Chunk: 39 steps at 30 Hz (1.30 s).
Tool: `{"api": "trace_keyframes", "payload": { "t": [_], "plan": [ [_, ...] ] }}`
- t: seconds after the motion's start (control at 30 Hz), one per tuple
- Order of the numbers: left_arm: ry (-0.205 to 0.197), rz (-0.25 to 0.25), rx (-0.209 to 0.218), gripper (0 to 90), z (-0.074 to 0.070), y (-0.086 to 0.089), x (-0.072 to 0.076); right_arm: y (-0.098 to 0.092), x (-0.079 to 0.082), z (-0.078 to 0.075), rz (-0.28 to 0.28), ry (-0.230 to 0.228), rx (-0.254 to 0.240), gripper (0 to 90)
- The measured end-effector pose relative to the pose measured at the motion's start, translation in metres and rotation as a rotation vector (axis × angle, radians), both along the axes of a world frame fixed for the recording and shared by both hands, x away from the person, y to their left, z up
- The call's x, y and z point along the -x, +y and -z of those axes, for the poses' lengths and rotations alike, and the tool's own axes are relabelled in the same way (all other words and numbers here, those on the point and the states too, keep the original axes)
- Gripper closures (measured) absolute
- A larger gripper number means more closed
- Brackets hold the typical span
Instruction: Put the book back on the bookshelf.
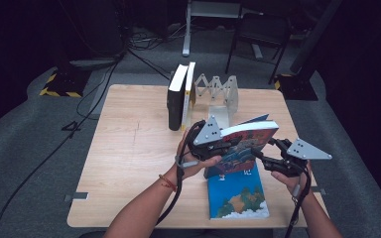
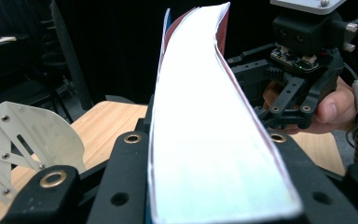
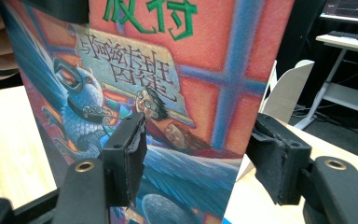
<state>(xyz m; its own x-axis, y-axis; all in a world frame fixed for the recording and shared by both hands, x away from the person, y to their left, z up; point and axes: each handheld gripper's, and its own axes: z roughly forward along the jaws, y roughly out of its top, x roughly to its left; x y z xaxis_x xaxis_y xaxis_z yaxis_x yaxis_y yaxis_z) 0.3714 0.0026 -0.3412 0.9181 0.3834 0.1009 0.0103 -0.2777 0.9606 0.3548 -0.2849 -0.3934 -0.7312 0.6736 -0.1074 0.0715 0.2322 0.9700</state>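
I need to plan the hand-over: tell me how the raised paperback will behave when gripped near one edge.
The raised paperback will probably sag: in the left gripper view its page block already curves to one side. The left gripper clamps it, so the soft cover likely flexes rather than slips. It looks thick, so probably heavy enough to droop from a one-edge grip.

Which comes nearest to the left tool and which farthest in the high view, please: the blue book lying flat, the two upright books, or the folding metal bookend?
From the left tool, which is shut on the red-covered book:
1. Blue book lying flat, on the table just below the tool, towards the near edge.
2. Two upright books, behind the tool, to the left.
3. Folding metal bookend, at the far edge, about level with them; 2 and 3 are too close to call.
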Motion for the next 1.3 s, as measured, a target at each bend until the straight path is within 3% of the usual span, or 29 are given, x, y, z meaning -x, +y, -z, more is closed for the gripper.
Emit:
{"api": "trace_keyframes", "payload": {
  "t": [0.1,0.27,0.43,0.57,0.67,0.73,0.87,0.93,1.0,1.2,1.3],
  "plan": [
    [-0.011,-0.01,-0.026,70.9,-0.003,-0.003,0.001,0.0,0.0,0.0,0.004,-0.002,0.002,38.7],
    [-0.002,-0.043,-0.033,72.0,-0.005,-0.004,0.0,-0.007,0.003,0.001,0.009,-0.003,0.007,39.3],
    [0.036,-0.094,-0.034,72.2,-0.008,0.0,-0.016,-0.02,0.008,0.012,0.031,0.023,0.049,40.9],
    [0.028,-0.132,-0.044,72.6,-0.011,0.0,-0.024,-0.024,0.01,0.022,0.041,0.039,0.076,41.1],
    [0.021,-0.183,-0.044,72.9,-0.015,0.004,-0.031,-0.027,0.009,0.029,0.053,0.058,0.096,40.9],
    [0.027,-0.212,-0.041,72.9,-0.018,0.009,-0.038,-0.028,0.008,0.033,0.091,0.066,0.115,40.9],
    [0.016,-0.287,-0.05,73.0,-0.021,0.017,-0.048,-0.027,0.01,0.033,0.118,0.045,0.108,41.5],
    [0.012,-0.336,-0.06,73.1,-0.021,0.023,-0.052,-0.026,0.01,0.034,0.11,0.042,0.114,41.5],
    [0.01,-0.35,-0.065,73.1,-0.021,0.025,-0.054,-0.025,0.01,0.036,0.105,0.048,0.124,41.6],
    [0.001,-0.499,-0.09,73.0,-0.023,0.037,-0.06,-0.022,0.009,0.039,0.089,0.063,0.144,42.5],
    [-0.01,-0.548,-0.107,73.0,-0.022,0.04,-0.062,-0.02,0.008,0.039,0.083,0.061,0.154,42.4]
  ]
}}
